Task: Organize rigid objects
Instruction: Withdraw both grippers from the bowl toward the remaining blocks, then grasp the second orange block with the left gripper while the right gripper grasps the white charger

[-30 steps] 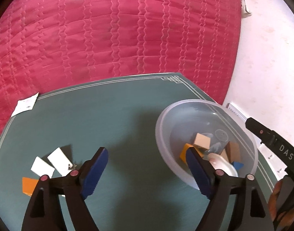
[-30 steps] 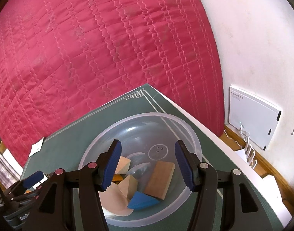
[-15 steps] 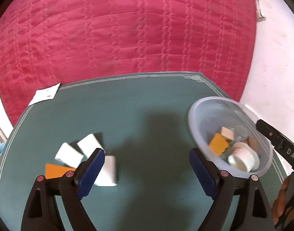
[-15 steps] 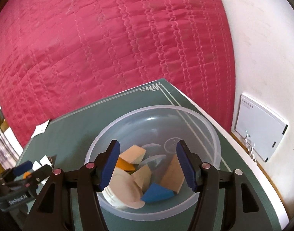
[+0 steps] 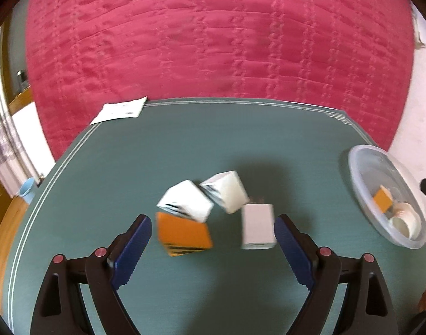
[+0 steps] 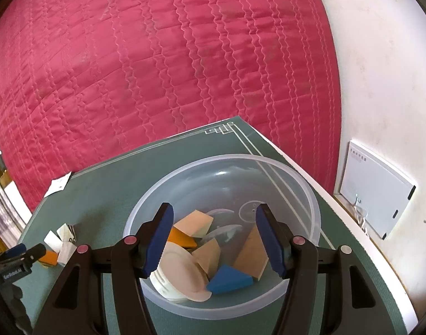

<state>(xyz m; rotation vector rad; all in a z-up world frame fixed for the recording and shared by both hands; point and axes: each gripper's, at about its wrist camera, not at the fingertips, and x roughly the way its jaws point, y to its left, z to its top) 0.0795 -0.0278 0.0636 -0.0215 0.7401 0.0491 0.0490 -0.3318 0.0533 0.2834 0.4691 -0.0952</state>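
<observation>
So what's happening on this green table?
A person is sorting small hard items into a clear bowl. The left tongs, open and empty, hover over an orange box and white blocks on the table. The right tongs, open and empty, hover above the bowl, which holds wooden blocks.

The left gripper [image 5: 213, 247] points steeply downward, its two blue-padded fingers [image 5: 133, 251] spread wide with nothing pressed between them. Black arms with red pivot pins run back from each finger toward the camera. In the right wrist view the same gripper shows at the far left edge as a black body with a blue tip.

The right gripper [image 6: 214, 241] tilts down less steeply. Its blue fingers [image 6: 160, 240] stand partly apart, gripping nothing, both pads free. Black arms with red and silver pins run back from them. No hand shows clearly in either view.
</observation>
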